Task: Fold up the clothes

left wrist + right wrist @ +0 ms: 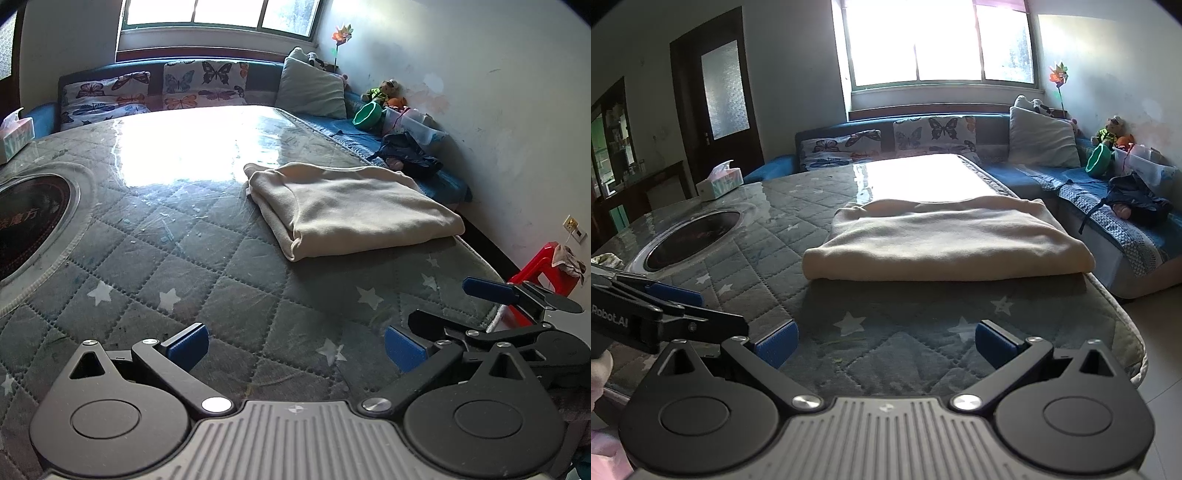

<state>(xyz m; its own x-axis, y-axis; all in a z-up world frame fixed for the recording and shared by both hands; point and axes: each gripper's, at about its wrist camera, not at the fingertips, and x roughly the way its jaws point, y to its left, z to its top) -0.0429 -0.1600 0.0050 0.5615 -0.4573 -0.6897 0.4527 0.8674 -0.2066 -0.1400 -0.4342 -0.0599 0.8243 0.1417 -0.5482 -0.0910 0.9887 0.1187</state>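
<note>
Cream fleece garment (945, 240) sits folded on the grey quilted star-print table cover (229, 288); your left gripper (295, 349) & right gripper (884, 343) hover released, empty, so the fold looks done w/ nothing left.

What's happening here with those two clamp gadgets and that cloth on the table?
A person is folding clothes using a handheld gripper in each hand. The cream garment lies folded into a neat rectangle on the quilted table cover. The left gripper and right gripper are both open, holding nothing, short of the garment.
</note>
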